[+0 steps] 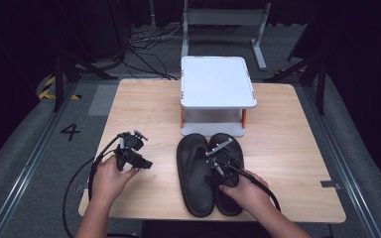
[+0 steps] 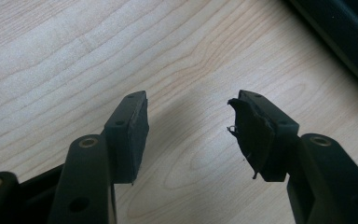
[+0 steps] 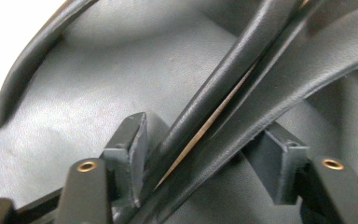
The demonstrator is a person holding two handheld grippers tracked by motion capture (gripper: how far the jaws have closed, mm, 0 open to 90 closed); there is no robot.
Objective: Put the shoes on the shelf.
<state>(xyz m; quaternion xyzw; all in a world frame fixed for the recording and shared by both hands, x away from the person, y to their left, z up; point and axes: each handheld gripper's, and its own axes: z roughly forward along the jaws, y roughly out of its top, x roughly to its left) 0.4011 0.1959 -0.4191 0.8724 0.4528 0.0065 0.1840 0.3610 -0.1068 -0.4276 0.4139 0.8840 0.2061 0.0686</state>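
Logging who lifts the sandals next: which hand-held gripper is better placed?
Right. The right hand-held gripper already straddles both sandals' straps; the left hand-held gripper is open over bare table.

Your table [image 1: 278, 144]: pale wood, wavy grain streaks, light tan. Two sandals [image 1: 209, 171] at centre, toward 6 o'clock: matte black all over, straps black too. Small stand [image 1: 217, 82] at 12 o'clock: white top, grey shelf below, orange-red legs. Your left gripper [image 2: 189, 135]: black jaws, brass-coloured screw holes; pads [image 2: 254, 135] dull black. Your right gripper [image 3: 205, 154]: same black, same brass holes. Floor round table: grey; yellow-black striped tape at 10 o'clock; black "4" at 9 o'clock.
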